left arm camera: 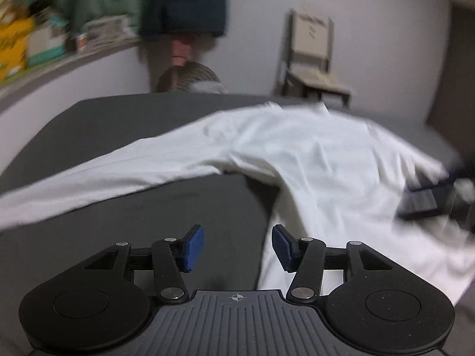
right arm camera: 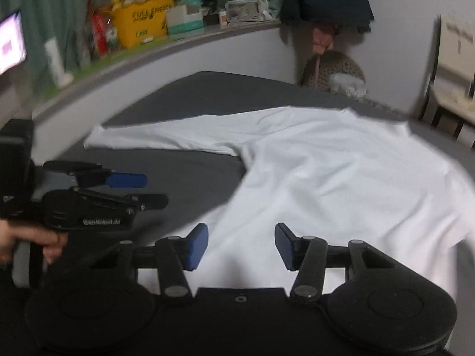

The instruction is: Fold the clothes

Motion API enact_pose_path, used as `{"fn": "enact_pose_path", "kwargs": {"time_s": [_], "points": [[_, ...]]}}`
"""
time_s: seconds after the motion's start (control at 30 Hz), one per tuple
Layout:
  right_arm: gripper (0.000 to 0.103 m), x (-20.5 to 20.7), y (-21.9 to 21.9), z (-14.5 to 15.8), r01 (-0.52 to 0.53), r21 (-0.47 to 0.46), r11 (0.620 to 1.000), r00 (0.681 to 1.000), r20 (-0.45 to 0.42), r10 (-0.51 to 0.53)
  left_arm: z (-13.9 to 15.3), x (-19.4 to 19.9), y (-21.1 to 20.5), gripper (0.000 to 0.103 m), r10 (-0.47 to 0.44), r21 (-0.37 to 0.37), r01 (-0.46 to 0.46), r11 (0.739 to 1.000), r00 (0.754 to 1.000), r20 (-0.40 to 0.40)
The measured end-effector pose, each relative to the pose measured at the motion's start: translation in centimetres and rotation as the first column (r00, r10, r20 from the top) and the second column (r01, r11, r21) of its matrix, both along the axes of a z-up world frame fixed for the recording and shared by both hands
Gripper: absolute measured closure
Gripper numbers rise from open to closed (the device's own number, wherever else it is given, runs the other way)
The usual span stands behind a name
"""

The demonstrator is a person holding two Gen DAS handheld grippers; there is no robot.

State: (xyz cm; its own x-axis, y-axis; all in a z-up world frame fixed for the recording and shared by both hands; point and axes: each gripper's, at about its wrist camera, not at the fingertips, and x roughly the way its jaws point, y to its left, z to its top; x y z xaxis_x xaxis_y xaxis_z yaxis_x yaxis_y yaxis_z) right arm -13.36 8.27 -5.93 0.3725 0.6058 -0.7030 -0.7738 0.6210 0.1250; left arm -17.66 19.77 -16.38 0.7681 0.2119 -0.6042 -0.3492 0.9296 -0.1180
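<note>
Right gripper jaws wide, empty, over white shirt, left gripper likewise, chair beyond bed

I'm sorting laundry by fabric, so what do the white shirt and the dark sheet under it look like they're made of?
The white shirt looks like a soft matte knit, probably cotton jersey: it drapes limply with shallow rounded creases and no sheen. The dark grey sheet looks like a smooth, matte woven or jersey fabric pulled flat, with hardly a wrinkle. The blur hides the weave, so neither fibre is certain.
</note>
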Motion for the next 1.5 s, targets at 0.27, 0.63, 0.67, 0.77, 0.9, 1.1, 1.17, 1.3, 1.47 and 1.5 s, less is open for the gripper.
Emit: {"fn": "enact_pose_path", "kwargs": {"time_s": [0.27,0.63,0.67,0.77,0.9,1.1,1.17,1.3,1.47,1.5], "points": [[0.059,-9.0,2.9,-4.9,-0.347,-0.077,0.935,0.931,0.092,0.353,-2.6,0.3,6.6,0.049,0.159,-0.42,-0.106,0.901,0.983,0.093],[0.071,-14.4,6.9,-8.5,-0.45,-0.247,0.858,0.825,0.252,0.505,-6.5,2.6,7.1,0.049,0.066,-0.502,-0.031,0.864,0.996,0.053],[0.073,-14.3,7.2,-8.9,-0.443,-0.26,0.858,0.824,0.259,0.504,-6.8,2.8,7.1,0.049,0.058,-0.506,-0.023,0.862,0.997,0.053],[0.073,-14.4,7.6,-9.6,-0.406,-0.28,0.87,0.805,0.341,0.485,-7.7,3.3,7.1,0.049,0.034,-0.519,-0.001,0.855,0.998,0.054],[0.086,-14.1,7.5,-10.4,-0.333,-0.281,0.9,0.78,0.453,0.431,-8.5,4.0,7.6,0.049,0.026,-0.557,0.021,0.83,0.997,0.077],[0.097,-12.5,4.9,-7.6,-0.375,-0.078,0.924,0.824,0.428,0.37,-8.3,4.0,8.4,0.049,0.088,-0.645,0.008,0.764,0.989,0.117],[0.097,-11.9,2.9,-5.4,-0.428,0.055,0.902,0.839,0.396,0.374,-7.7,3.8,8.2,0.049,0.096,-0.627,0.0,0.779,0.988,0.12],[0.097,-9.7,-1.1,-2.7,-0.456,0.244,0.856,0.883,0.245,0.401,-6.9,4.0,7.6,0.049,0.108,-0.579,-0.025,0.815,0.988,0.109],[0.097,-10.2,-0.4,-5.9,-0.539,0.038,0.841,0.83,0.19,0.524,-8.0,5.3,8.1,0.04,0.142,-0.617,-0.085,0.783,0.989,0.043],[0.097,-10.5,0.2,-6.8,-0.543,0.002,0.84,0.826,0.183,0.534,-8.1,5.5,8.2,0.034,0.154,-0.625,-0.097,0.775,0.987,0.038]]}}
